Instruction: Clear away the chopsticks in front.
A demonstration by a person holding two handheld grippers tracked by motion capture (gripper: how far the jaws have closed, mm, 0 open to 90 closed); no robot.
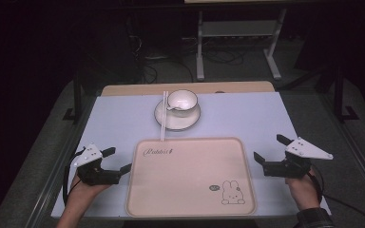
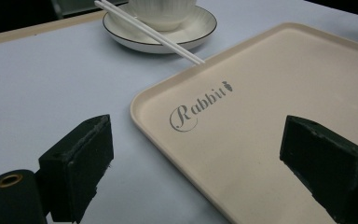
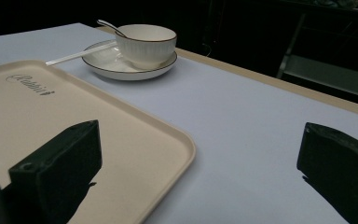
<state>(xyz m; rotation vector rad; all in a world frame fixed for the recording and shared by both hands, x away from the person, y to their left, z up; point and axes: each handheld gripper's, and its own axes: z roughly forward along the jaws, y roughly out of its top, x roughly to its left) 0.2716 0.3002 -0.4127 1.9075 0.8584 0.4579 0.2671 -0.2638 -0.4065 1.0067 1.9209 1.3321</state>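
A beige tray (image 1: 190, 204) with a rabbit drawing and a "Rabbit" script lies at the table's near middle. Behind it a white bowl (image 1: 182, 100) with a spoon in it stands on a white plate (image 1: 164, 116). White chopsticks (image 1: 163, 116) rest across the plate's left rim, their tips reaching the tray's far edge. My left gripper (image 1: 119, 159) hovers open at the tray's left edge, nothing between its jaws. My right gripper (image 1: 270, 148) stands open just off the tray's right edge, also holding nothing. The left gripper view shows the tray (image 2: 261, 116), plate (image 2: 200, 30) and chopsticks (image 2: 154, 32).
The pale blue table top (image 1: 247, 114) has bare surface to the left and right of the plate. Beyond the table's far wooden edge (image 1: 123, 88) are a dark floor, cables and a white metal stand (image 1: 237, 42). Dark rails run along both table sides.
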